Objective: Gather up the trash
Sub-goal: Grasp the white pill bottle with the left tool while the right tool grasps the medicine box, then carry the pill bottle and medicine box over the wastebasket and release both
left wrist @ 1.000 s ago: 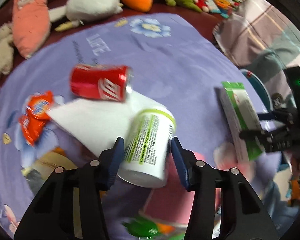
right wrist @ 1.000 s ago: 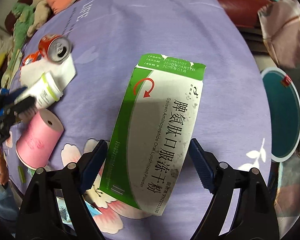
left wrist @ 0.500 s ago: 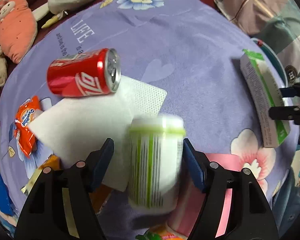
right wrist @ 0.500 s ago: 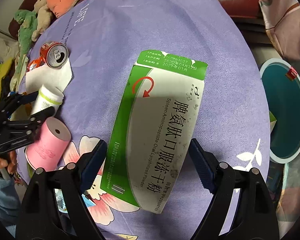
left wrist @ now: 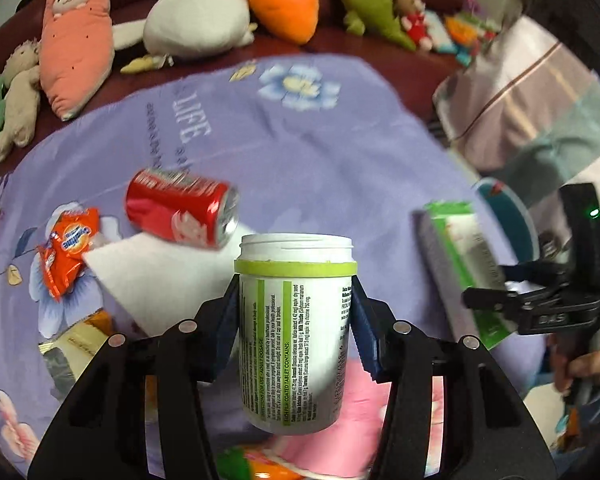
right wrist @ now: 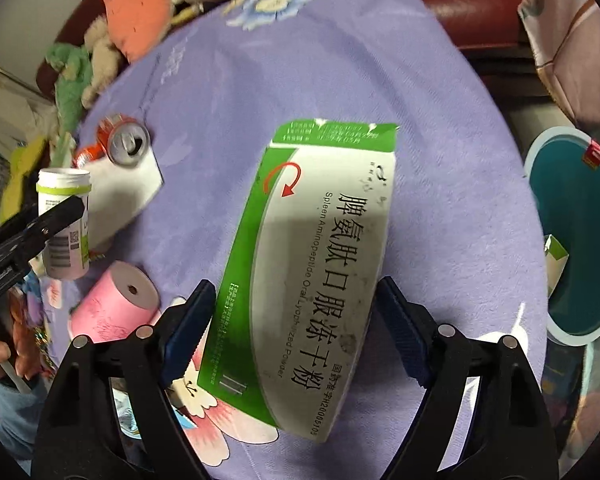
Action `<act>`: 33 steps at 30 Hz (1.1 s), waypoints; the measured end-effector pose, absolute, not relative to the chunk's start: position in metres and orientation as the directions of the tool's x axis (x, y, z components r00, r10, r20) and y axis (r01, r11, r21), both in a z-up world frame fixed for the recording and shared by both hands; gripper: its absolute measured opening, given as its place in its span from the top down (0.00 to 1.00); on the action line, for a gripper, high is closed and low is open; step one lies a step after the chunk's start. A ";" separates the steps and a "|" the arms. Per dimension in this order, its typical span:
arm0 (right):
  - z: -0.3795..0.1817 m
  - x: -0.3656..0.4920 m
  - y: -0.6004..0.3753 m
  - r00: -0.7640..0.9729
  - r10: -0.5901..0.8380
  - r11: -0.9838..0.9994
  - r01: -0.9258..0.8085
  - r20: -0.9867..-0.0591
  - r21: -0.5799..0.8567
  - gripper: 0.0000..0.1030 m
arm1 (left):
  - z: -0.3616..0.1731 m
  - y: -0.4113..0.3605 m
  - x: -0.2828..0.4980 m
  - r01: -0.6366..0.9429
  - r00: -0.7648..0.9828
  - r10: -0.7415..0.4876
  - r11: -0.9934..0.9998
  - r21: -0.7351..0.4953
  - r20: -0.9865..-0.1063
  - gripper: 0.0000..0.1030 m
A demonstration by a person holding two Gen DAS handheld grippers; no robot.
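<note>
A white pill bottle (left wrist: 296, 320) with a green band stands upright between the fingers of my left gripper (left wrist: 294, 300), clear of the purple cloth (left wrist: 300, 152). The jaws are closing and the pads press on its sides. The bottle (right wrist: 64, 216) also shows at the left of the right wrist view. My right gripper (right wrist: 294, 292) is shut on a green and white medicine box (right wrist: 324, 240), gripped by its long edges. From the left wrist view the box (left wrist: 456, 264) hangs tilted in that gripper (left wrist: 484, 284). A red can (left wrist: 180, 208) lies on a white tissue (left wrist: 160, 264).
An orange snack wrapper (left wrist: 66, 248) lies left of the tissue. A pink paper roll (right wrist: 114, 308) lies near the cloth's front edge. A teal bin (right wrist: 576, 232) stands off the cloth to the right. Plush toys (left wrist: 196, 20) line the far side.
The left jaws spread around the lying bottle, then closed on it again. The bottle now stands upright and higher above the cloth. The right gripper keeps the box, tilted a little.
</note>
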State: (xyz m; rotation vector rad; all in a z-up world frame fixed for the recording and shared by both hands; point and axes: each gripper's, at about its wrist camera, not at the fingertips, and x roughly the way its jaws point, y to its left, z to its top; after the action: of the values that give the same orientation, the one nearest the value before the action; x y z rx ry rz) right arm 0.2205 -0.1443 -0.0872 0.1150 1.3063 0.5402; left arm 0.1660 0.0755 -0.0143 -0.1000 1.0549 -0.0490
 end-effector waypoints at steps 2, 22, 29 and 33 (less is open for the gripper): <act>-0.080 0.222 -0.154 0.177 0.458 0.868 -0.299 -0.871 0.396 0.24 | -0.008 0.061 0.168 0.012 0.510 -0.115 0.992 -0.127 -0.853 0.50; -0.070 0.209 -0.219 0.203 0.441 0.875 -0.313 -0.874 0.369 0.31 | -0.027 -0.040 0.188 0.111 0.473 -0.239 0.971 -0.212 -0.848 0.50; -0.086 0.197 -0.165 0.187 0.312 0.877 -0.433 -0.931 0.206 0.25 | -0.027 -0.002 0.176 0.045 0.494 -0.241 0.967 -0.252 -0.835 0.50; -0.099 0.207 -0.153 0.177 0.258 0.887 -0.433 -0.950 0.160 0.25 | -0.029 0.007 0.171 0.038 0.498 -0.245 0.964 -0.262 -0.832 0.50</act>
State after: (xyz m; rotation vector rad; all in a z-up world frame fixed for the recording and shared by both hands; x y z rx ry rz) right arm 0.2071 -0.1527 -0.0991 -0.1586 1.3053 0.4914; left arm 0.1714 0.0072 -0.0286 -0.2206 1.0379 -0.1728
